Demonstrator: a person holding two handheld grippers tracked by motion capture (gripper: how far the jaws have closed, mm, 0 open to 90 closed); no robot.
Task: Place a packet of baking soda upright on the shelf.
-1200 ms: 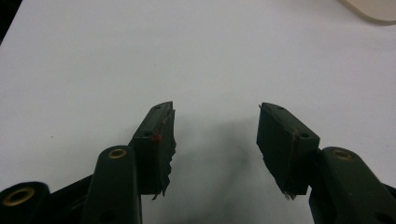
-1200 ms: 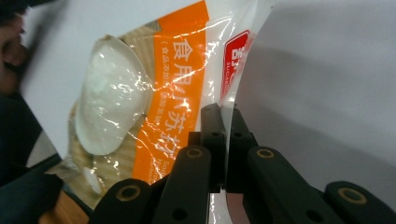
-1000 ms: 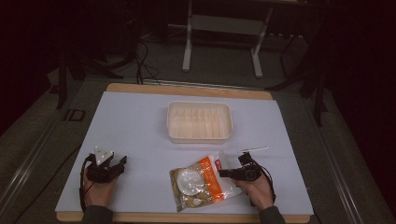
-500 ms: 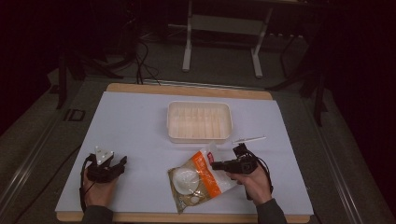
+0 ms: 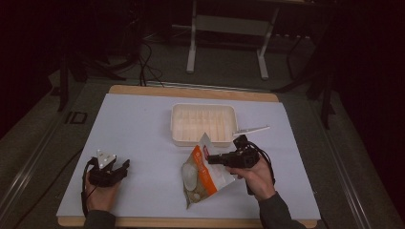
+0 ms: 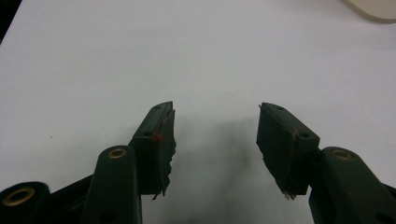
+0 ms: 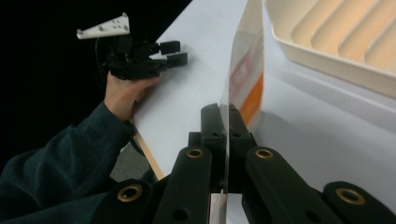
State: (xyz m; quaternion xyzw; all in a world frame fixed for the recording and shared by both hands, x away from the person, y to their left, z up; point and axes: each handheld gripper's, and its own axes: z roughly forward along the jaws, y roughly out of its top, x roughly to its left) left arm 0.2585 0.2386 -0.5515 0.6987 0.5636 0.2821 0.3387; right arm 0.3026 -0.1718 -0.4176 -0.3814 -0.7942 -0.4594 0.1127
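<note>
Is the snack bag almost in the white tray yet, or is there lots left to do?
Partly done. The right tongs are shut on the edge of the clear plastic snack bag with the orange label, its top tipped up beside the cream ribbed plastic tray. The bag's bottom looks to rest on the white table cover. The tray looks empty. The left tongs rest open, holding nothing.

Counted on the table: one clear snack bag point(image 5: 203, 174), one cream ridged tray point(image 5: 204, 123), one white stick point(image 5: 251, 130), two grippers point(image 5: 214, 159).
</note>
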